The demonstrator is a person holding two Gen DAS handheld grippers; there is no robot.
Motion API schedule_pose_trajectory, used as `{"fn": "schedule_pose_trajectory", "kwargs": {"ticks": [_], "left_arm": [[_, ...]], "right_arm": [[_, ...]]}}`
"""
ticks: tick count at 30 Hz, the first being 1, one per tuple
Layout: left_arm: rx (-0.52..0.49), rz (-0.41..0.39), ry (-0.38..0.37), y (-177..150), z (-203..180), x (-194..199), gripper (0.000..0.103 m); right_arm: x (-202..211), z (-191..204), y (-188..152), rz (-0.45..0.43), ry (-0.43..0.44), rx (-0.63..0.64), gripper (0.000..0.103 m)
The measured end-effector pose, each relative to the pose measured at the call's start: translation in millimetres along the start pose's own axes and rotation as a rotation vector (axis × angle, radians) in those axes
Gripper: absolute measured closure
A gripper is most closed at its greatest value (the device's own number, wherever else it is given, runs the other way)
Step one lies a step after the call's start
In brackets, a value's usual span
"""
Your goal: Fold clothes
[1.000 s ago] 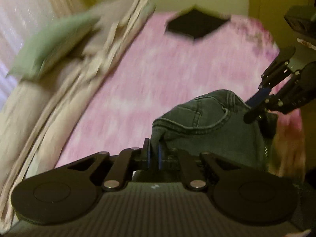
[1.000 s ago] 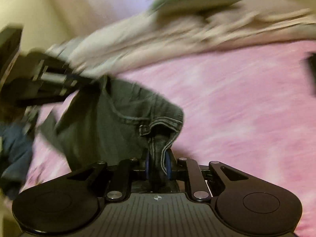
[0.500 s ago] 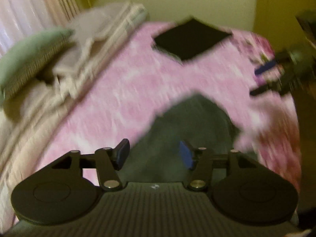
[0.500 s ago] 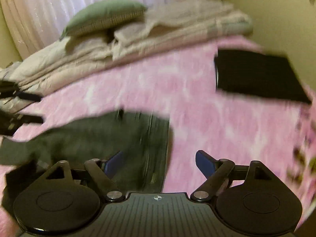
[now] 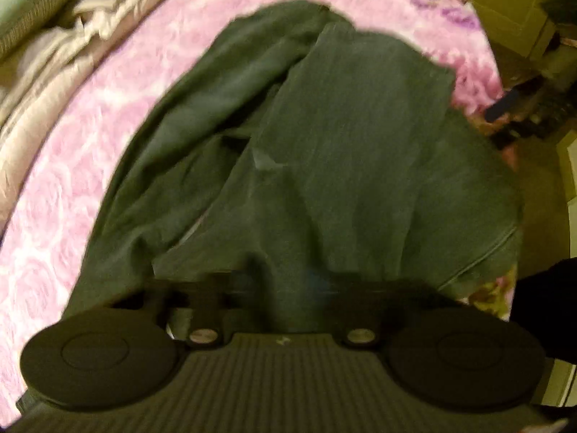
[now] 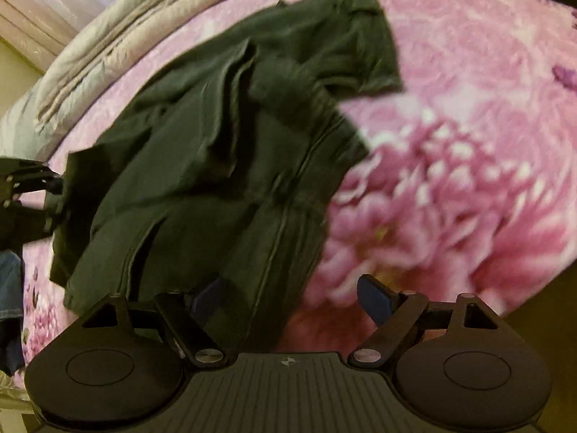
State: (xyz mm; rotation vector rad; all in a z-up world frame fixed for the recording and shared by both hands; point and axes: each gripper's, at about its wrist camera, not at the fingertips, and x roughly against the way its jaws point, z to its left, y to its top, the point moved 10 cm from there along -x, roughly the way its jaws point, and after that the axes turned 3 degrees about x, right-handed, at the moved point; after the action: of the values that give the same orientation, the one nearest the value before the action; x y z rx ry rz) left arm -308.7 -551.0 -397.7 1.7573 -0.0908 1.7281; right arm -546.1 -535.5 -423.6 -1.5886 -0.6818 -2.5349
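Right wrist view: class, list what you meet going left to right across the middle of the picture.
left gripper → dark jeans → pink floral bedspread

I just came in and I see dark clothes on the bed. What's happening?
Someone is folding jeans with two hand-held tongs. The jeans lie spread and rumpled on the pink bedspread. The right tongs are open, with one finger over the jeans' near edge and the other over the bedspread. The left tongs are down at the jeans' near edge too, but that view is too blurry to tell if they are gripping. No fold is made yet.
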Motion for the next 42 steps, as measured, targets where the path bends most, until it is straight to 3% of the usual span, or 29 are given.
{"fn": "schedule_pose_trajectory", "kwargs": {"ticks": [3, 5, 12, 14, 16, 18, 20, 21, 23, 28, 31, 33, 36, 37, 38, 39, 40, 42], "left_arm": [[0.065, -0.057, 0.039, -9, 23, 30, 0.098], [0.157, -0.084, 0.11, -26, 58, 64, 0.098], [0.478, 0.037, 0.327, -141, 150, 118, 0.093], [0.504, 0.063, 0.374, -160, 149, 123, 0.093], [0.483, 0.05, 0.384, -163, 132, 127, 0.081], [0.437, 0.023, 0.387, -159, 109, 130, 0.079], [0.38, -0.02, 0.339, -145, 78, 130, 0.074], [0.351, -0.041, 0.292, -135, 59, 127, 0.068], [0.284, -0.074, 0.19, -114, 18, 117, 0.064], [0.147, -0.116, -0.016, -52, -79, 80, 0.063], [0.136, -0.135, -0.077, -24, -111, 66, 0.063], [0.131, -0.147, -0.114, -5, -131, 57, 0.062], [0.141, -0.133, -0.116, 13, -140, 44, 0.058], [0.153, -0.127, -0.104, 18, -135, 39, 0.057], [0.166, -0.12, -0.09, 24, -128, 34, 0.057], [0.182, -0.115, -0.071, 28, -118, 31, 0.055], [0.198, -0.109, -0.051, 32, -109, 28, 0.054], [0.229, -0.104, -0.01, 41, -91, 23, 0.053]], "right_arm": [[-2, 8, -14, -0.001, -0.015, -0.057, 0.019], [-2, 12, -23, -0.006, -0.011, -0.113, 0.019], [-15, 33, -39, -0.019, 0.039, -0.224, 0.019], [-20, 33, -41, -0.022, 0.044, -0.27, 0.019], [-24, 31, -42, -0.026, 0.052, -0.321, 0.019], [-24, 27, -41, -0.019, 0.056, -0.353, 0.02], [-23, 22, -39, -0.005, 0.058, -0.372, 0.059], [-21, 17, -35, 0.009, 0.058, -0.37, 0.064], [-10, 7, -24, 0.021, 0.048, -0.326, 0.089], [50, -51, 20, -0.015, -0.104, -0.128, 0.094], [89, -92, 46, -0.057, -0.234, -0.002, 0.103], [105, -118, 53, -0.06, -0.326, 0.031, 0.103], [114, -149, 59, -0.065, -0.307, -0.029, 0.103], [114, -156, 61, -0.067, -0.289, -0.041, 0.1], [114, -161, 64, -0.071, -0.273, -0.047, 0.081], [112, -161, 69, -0.077, -0.257, -0.037, 0.059], [110, -161, 75, -0.087, -0.242, -0.027, 0.016], [103, -155, 92, -0.109, -0.194, 0.009, 0.013]]}}
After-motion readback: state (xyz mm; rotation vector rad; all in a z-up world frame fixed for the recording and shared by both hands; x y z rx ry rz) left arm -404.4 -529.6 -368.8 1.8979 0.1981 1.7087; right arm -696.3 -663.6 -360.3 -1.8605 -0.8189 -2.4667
